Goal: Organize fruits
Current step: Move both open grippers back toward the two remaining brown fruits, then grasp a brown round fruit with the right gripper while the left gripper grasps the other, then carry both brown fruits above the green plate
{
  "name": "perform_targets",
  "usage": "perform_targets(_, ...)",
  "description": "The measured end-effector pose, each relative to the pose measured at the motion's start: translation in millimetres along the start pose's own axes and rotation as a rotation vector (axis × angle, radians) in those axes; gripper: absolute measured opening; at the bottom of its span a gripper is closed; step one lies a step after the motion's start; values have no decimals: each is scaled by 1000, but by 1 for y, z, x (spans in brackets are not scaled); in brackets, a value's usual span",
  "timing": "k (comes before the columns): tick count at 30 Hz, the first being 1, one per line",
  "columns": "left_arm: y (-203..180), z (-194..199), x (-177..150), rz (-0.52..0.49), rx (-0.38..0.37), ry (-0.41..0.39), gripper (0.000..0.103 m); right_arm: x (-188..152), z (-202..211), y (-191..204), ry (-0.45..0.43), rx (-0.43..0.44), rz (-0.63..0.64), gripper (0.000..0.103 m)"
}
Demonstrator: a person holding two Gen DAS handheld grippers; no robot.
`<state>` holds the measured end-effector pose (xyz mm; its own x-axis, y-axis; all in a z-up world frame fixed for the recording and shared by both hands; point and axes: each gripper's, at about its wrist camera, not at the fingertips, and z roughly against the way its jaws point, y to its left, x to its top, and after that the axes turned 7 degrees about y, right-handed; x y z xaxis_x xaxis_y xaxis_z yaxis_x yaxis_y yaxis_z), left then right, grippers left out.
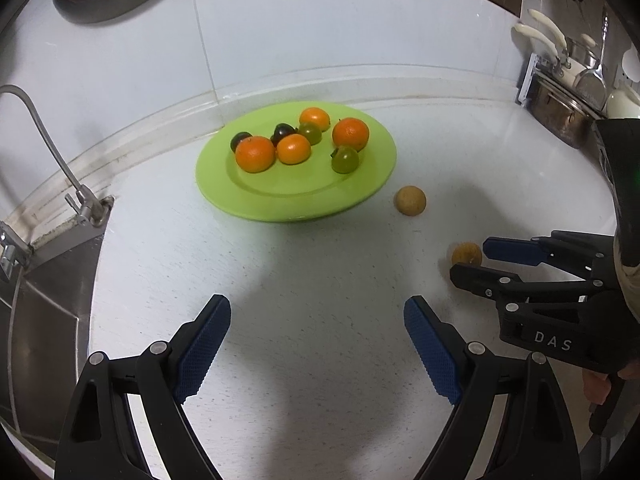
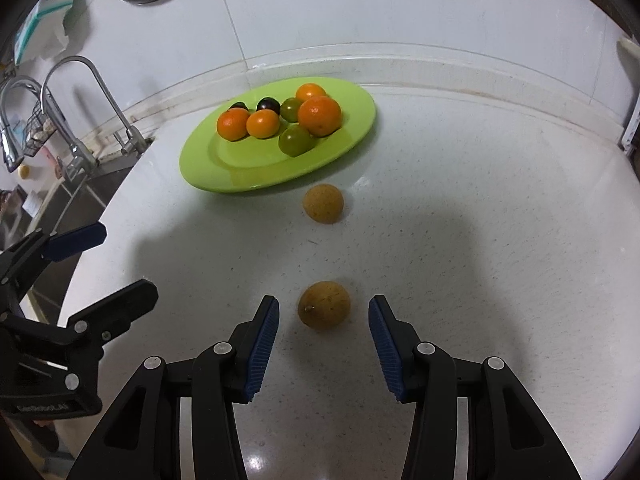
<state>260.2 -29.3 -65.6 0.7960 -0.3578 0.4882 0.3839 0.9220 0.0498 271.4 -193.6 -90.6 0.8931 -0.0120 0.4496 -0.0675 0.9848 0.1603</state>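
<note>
Your two grippers hang over a white speckled stone counter (image 2: 500, 240) holding a plate of fruit.

A round lime-green plate (image 2: 240, 172) carries orange, green and dark fruits. Your left gripper (image 1: 316, 344) stands wide over bare counter. Your right gripper (image 2: 324, 340) is partly open, a small brown round fruit (image 2: 324, 306) between its pads, untouched. Another brown fruit (image 2: 323, 203) lies just beside the plate.

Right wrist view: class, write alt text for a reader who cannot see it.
An open right gripper flanks a brown fruit on a white counter. Beyond, a second brown fruit lies beside a green plate of fruit.
</note>
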Motion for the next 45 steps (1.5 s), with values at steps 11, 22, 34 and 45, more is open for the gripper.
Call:
perform_targets(11, -2, -4, 5, -3, -5, 5, 88, 2, -7, -2, 10, 26, 0, 29)
perform_targets(22, -23, -3, 27, -41, -65, -37, 87, 1, 13, -19, -59, 3, -69, 29)
perform_targets(34, -58, -41, 68, -87, -165, -14, 64, 4, 24, -56, -101, -13, -177, 29)
perform_targets(45, -71, -69, 81, -106, -176, 27, 37, 11, 23, -65, -113, -65, -171, 29)
